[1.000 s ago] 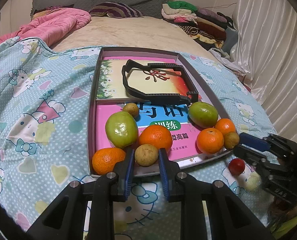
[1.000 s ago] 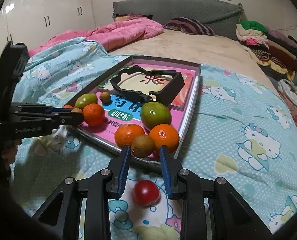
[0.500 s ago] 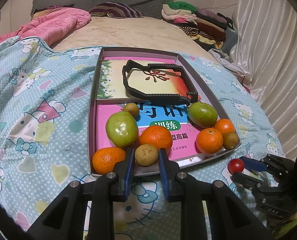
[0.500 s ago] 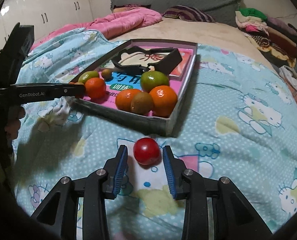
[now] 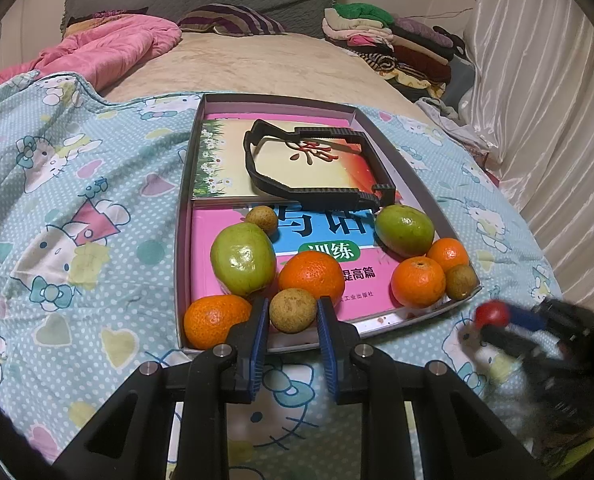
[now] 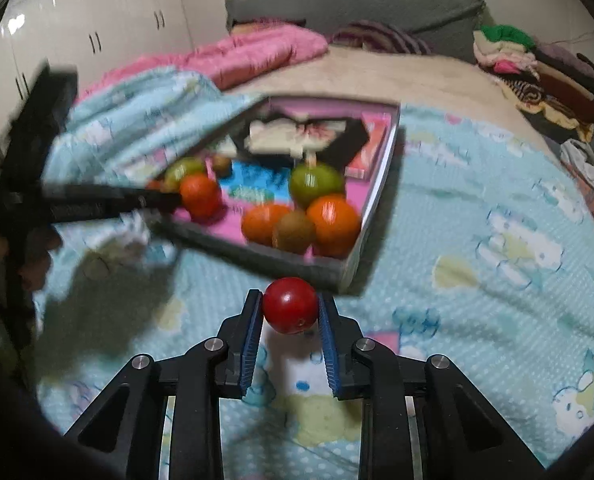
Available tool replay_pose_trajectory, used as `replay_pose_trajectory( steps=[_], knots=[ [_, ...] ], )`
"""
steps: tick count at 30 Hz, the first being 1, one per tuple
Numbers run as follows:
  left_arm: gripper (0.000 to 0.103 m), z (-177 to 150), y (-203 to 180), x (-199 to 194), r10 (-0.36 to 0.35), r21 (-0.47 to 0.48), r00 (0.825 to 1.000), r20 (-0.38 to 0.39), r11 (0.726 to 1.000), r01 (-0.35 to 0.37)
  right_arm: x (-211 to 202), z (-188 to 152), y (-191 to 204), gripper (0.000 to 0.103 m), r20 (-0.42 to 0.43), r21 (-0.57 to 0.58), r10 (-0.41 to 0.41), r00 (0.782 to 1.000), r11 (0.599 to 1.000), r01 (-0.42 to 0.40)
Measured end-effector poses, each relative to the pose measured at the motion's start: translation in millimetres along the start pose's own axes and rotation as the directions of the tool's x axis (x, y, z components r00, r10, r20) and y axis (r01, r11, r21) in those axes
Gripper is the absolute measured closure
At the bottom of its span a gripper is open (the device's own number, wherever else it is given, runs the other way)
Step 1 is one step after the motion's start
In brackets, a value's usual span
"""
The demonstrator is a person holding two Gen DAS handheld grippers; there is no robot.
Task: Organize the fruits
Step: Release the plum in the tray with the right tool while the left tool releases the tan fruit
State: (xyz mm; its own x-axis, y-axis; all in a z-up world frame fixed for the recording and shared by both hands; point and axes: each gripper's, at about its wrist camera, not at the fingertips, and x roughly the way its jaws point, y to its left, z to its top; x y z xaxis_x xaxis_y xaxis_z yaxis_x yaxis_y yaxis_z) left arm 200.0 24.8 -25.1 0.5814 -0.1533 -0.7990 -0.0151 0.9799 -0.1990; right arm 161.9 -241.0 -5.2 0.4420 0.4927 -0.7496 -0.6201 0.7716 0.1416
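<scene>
The right gripper (image 6: 290, 312), its jaws having just closed, clamps the red fruit (image 6: 290, 311) over open bedspread (image 6: 477, 300) just outside the tray's near corner (image 6: 347, 274). The left gripper (image 5: 291, 314) pinches a brown fruit (image 5: 292, 310) at the tray's near edge (image 5: 377, 326).

The tray (image 5: 413, 178) is viewed closely from its near edge by the left wrist camera, obliquely from its right corner (image 6: 381, 184) by the right; both views share it.
</scene>
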Motion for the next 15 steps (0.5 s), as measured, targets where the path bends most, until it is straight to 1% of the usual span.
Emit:
replay_pose_trajectory(
  steps=[3, 6, 10, 15],
  knots=[
    [0.078, 0.4, -1.7, 0.0, -0.001, 0.003, 1.000, -0.002, 1.000, 0.001, -6.8, 13.8, -2.9, 0.075, 0.042, -0.007, -0.024, 0.999, 1.000, 0.024],
    [0.078, 1.0, -3.6, 1.2, 0.000, 0.006, 1.000, -0.004, 1.000, 0.000, 0.4, 23.1, -5.7, 0.075, 0.029, -0.023, -0.058, 0.998, 0.998, 0.059],
    [0.078, 1.3, -5.1, 3.0, -0.002, 0.010, 1.000, -0.004, 1.000, 0.002, 11.0, 26.0, -4.8, 0.075, 0.005, -0.042, -0.071, 0.997, 0.997, 0.071],
    [0.078, 2.0, -6.0, 4.9, -0.006, 0.009, 1.000, -0.003, 1.000, 0.006, 17.9, 28.0, -5.0, 0.075, 0.002, -0.056, -0.071, 0.997, 0.996, 0.071]
  ],
)
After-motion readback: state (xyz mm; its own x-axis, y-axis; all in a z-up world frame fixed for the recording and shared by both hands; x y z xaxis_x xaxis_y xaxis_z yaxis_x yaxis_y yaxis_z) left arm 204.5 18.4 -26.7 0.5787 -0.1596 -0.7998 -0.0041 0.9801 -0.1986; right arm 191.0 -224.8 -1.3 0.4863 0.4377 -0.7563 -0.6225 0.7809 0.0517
